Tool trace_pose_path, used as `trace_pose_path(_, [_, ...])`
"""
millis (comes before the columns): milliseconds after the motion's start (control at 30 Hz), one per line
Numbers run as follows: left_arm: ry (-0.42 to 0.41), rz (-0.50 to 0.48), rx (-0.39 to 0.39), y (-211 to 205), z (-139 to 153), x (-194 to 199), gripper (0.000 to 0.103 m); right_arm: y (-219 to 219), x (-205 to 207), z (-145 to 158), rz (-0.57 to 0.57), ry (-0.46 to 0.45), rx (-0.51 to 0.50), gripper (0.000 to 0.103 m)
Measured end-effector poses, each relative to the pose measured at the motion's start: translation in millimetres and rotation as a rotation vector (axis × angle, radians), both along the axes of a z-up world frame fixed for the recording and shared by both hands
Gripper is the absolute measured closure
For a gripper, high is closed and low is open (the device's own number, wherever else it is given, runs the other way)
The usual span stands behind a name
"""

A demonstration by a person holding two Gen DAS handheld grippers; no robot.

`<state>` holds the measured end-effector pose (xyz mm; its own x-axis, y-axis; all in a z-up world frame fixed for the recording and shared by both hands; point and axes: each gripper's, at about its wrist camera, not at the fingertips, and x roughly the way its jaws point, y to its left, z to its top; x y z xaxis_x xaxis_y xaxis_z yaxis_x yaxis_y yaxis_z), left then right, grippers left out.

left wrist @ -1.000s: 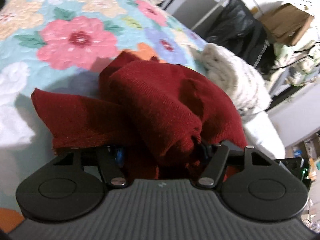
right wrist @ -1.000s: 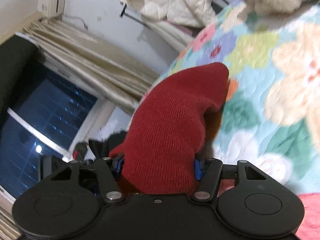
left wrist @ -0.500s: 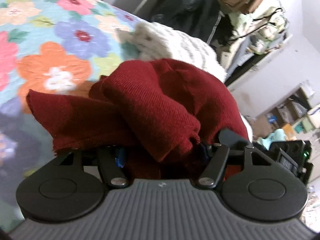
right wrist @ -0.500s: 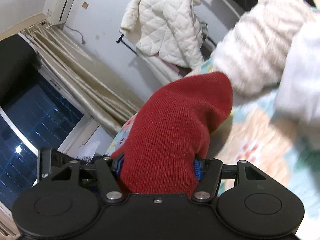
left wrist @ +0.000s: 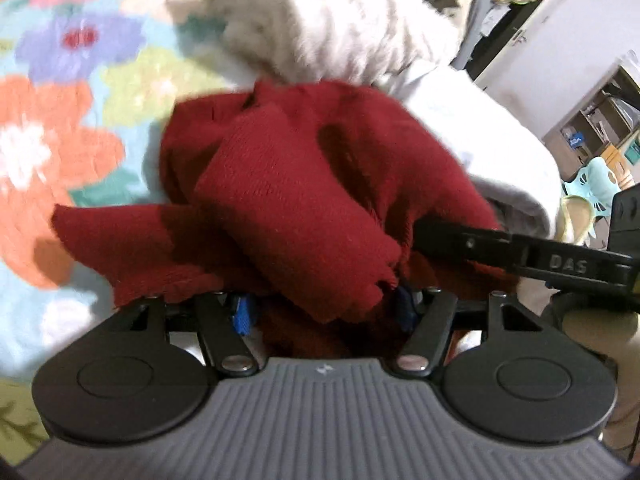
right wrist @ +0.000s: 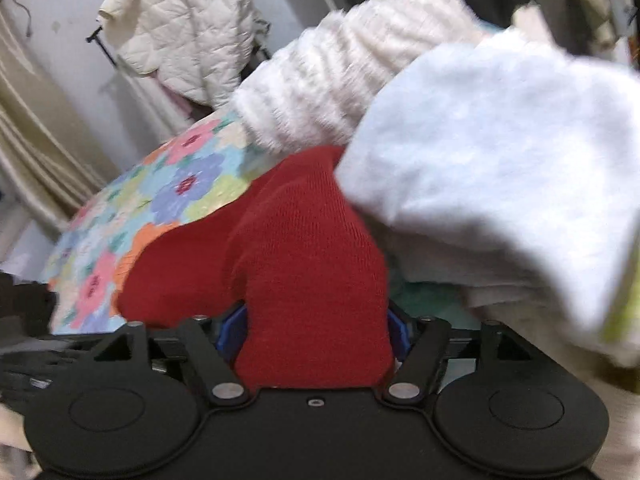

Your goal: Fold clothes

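A dark red knit garment (left wrist: 288, 208) is bunched over my left gripper (left wrist: 324, 304), which is shut on its folds; the fingertips are buried under the cloth. In the right wrist view the same red garment (right wrist: 308, 280) rises between the blue pads of my right gripper (right wrist: 312, 332), shut on it. The right gripper's black body (left wrist: 520, 256) reaches in from the right edge of the left wrist view. The garment hangs just above the floral quilt (left wrist: 60, 128), close to a stack of pale folded clothes.
A fluffy cream sweater (right wrist: 352, 64) and a folded white garment (right wrist: 500, 152) lie stacked right in front of the red one. A quilted white jacket (right wrist: 184, 24) hangs on a rack by the wall. Shelves and clutter (left wrist: 600, 120) stand beyond the bed's right side.
Both grippers have carried the red garment across the quilt toward the stack of pale clothes, which now fills the view ahead. Their grip on it has not changed.
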<state>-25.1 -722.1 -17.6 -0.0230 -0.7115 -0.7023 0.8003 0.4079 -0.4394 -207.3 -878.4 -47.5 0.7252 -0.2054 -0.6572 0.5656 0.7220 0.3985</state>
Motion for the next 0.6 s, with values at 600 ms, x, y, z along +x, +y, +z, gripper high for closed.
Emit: trace_pose_path(600, [-0.189, 0.03, 0.067, -3, 12, 3, 0.048, 73, 36, -6, 0.253, 0.091, -0.295, 0.064])
